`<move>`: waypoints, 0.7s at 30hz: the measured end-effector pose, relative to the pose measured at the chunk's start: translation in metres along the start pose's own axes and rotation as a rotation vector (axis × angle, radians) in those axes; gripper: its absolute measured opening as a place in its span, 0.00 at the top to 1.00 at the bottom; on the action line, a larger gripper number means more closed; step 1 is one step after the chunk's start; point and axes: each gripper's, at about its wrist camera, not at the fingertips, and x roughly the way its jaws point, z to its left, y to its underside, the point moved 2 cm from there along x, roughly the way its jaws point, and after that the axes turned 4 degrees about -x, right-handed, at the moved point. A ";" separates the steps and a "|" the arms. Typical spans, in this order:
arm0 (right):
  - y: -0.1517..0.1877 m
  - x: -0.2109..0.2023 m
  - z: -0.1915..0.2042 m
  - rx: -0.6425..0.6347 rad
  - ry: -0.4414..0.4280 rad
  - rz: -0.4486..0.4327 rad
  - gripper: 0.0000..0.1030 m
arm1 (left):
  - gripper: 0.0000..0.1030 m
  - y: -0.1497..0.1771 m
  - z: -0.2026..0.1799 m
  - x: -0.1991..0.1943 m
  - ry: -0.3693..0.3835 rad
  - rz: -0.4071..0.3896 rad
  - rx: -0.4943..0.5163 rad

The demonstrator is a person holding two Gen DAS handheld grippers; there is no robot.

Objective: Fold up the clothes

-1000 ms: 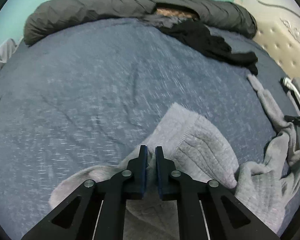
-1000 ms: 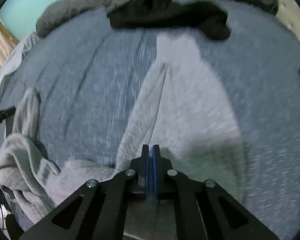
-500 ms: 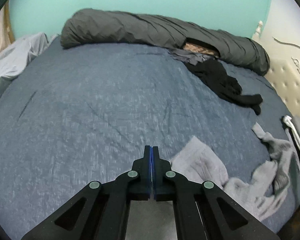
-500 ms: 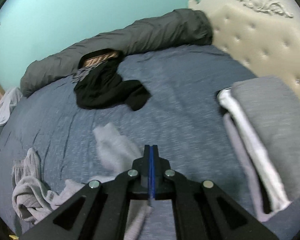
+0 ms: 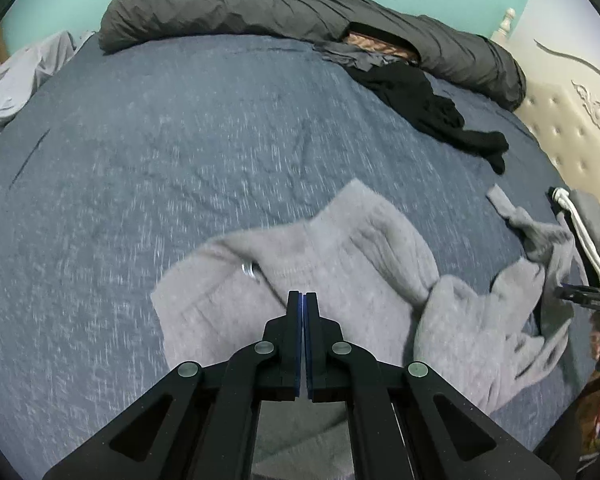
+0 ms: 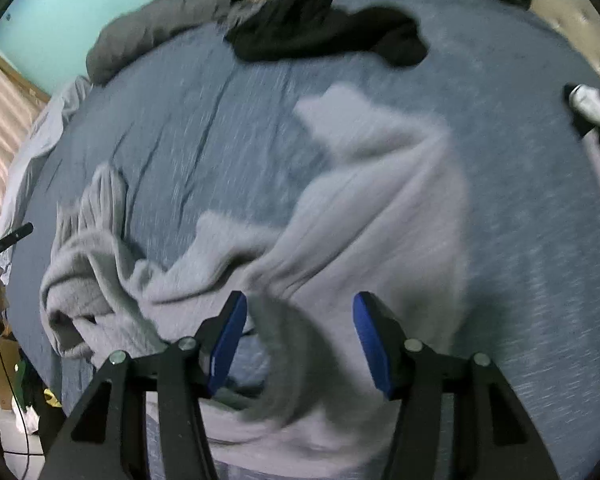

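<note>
- Left gripper (image 5: 302,300): jaws pressed together, pads meeting, hovering over grey sweater (image 5: 312,268); whether any cloth sits pinched between them cannot be told, none visible at the tips.
- Right gripper (image 6: 298,336): jaws spread wide, a loose bunch of the same grey knit lying between and under the blue pads (image 6: 227,340), not clamped.
- Step in hand, as a judgement: laying out / flattening the garment on blue-grey bedspread (image 5: 180,152) ahead of a fold, or re-gripping mid-fold; unclear which.
- To do it well: close right jaws on a single hem edge, not the whole wad; take a matching edge with left; pull apart evenly to kill twists; keep cloth low on the bed.
- Risk: thick knit bunches, layers get grabbed together, sleeve drags under.
- Look of the thing: light grey ribbed knit, soft, limp, crumpled; body part spread partly flat at near centre of bed, a twisted bunch and a sleeve (image 5: 532,232) trailing off to one side.
- Right view motion-blurred, fine detail unreadable.
- Elsewhere: black garment (image 5: 428,108) near far edge, dark grey rolled duvet (image 5: 280,12) behind, folded stack (image 5: 580,220) by cream headboard (image 5: 572,120).
</note>
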 end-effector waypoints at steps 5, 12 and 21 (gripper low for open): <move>0.015 0.022 0.016 -0.019 0.003 0.032 0.92 | 0.99 0.014 -0.002 -0.009 0.001 0.004 0.012; 0.032 -0.037 -0.009 0.009 0.081 -0.123 0.94 | 0.99 0.025 -0.006 -0.030 0.016 -0.022 0.004; 0.115 -0.038 -0.052 0.063 0.135 -0.068 0.93 | 0.99 0.034 -0.013 -0.056 0.004 -0.042 0.015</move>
